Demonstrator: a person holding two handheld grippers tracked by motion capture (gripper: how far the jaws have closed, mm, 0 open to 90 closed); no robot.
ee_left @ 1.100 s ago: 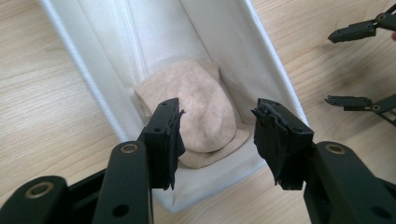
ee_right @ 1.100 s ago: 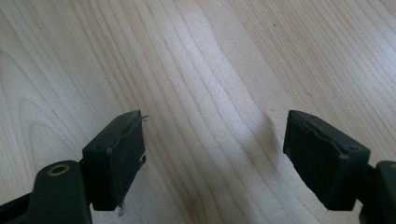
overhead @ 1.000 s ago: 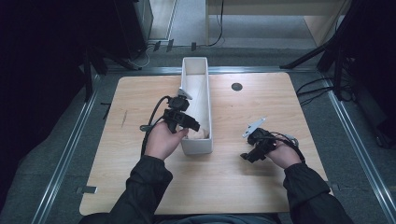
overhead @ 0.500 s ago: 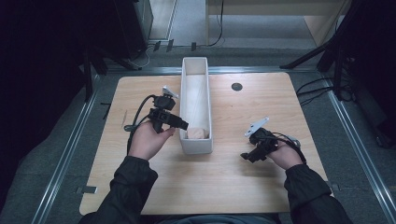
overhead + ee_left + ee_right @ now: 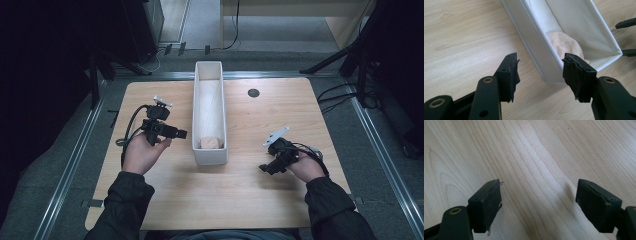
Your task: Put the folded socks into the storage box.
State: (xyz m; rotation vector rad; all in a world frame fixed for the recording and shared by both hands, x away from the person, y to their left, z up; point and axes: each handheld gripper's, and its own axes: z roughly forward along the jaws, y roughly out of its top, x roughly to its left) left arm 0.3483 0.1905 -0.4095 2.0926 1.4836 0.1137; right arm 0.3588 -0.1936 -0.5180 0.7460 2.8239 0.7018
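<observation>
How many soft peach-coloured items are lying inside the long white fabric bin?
1: a peach-coloured soft lump lies at the near end of the long white fabric bin, also seen from the left gripper view. Its near wall may hide more.

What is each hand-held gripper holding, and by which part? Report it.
Nothing. The left hand-held gripper and the right hand-held gripper are both open with nothing between their jaws; the pale peach soft lump lies in the long white fabric box.

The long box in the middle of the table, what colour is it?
White; the long box shows best in the left gripper view.

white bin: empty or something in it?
Not empty. A peach-coloured soft item lies at the near end of the white bin; the rest looks bare.
</observation>
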